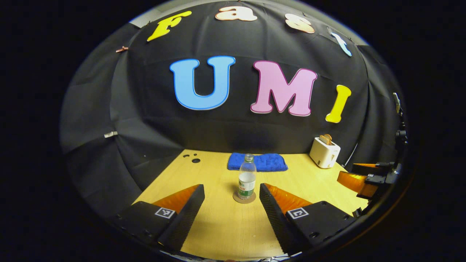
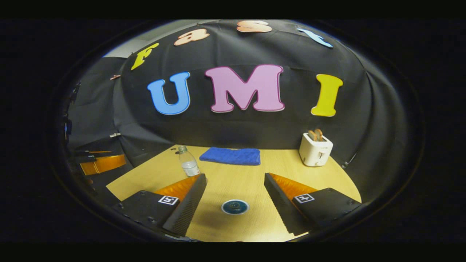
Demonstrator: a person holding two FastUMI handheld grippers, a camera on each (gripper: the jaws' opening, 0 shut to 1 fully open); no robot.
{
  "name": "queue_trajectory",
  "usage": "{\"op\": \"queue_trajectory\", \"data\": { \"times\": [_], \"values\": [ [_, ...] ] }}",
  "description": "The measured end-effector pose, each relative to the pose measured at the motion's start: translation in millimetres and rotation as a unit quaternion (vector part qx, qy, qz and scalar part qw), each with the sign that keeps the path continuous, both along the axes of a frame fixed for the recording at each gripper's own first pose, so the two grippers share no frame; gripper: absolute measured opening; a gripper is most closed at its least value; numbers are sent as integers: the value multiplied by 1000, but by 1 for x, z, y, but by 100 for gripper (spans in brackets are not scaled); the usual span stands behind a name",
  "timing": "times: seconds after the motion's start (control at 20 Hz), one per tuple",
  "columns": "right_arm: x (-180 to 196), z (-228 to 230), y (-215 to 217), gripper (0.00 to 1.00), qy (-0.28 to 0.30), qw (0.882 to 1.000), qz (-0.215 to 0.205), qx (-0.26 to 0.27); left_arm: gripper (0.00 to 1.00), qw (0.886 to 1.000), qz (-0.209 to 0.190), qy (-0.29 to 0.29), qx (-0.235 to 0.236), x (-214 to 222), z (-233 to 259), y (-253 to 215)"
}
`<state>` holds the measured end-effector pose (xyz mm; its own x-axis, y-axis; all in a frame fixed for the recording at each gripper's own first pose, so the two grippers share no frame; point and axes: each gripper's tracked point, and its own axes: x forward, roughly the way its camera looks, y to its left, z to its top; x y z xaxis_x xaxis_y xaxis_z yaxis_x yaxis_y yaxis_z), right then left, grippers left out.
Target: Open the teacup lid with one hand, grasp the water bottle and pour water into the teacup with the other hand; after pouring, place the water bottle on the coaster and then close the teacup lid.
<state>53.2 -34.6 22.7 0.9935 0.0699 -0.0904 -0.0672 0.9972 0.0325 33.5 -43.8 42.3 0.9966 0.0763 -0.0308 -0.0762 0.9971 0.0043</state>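
Bottle (image 1: 247, 177) label green, print likely illegible

Bystanders at the back of the tabletop (image 1: 218, 225)

A folded blue towel (image 1: 257, 162) lies flat near the wall; well to its right stands a white toaster (image 1: 324, 153) with toast (image 1: 326, 138) sticking up from its slots.

This is a staged recording booth, not a lived-in kitchen: black cloth (image 2: 236, 127) hangs in folds as the wall behind and beside a bare wooden worktop (image 2: 236, 182). Household props sit on it, a white toaster (image 2: 315, 150) holding bread slices and a folded blue towel (image 2: 230, 155).
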Motion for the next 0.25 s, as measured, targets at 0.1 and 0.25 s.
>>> {"op": "queue_trajectory", "data": {
  "times": [0.1, 0.25],
  "values": [
    [-13, 14, -8, 99, -14, 1000, 2, -9, 96, 999, 42, -17, 13, -17, 11, 4],
    [-32, 9, -15, 99, -11, 1000, 3, -3, 96, 999, 35, -11, 2, -39, -1, -26]
  ]
}}
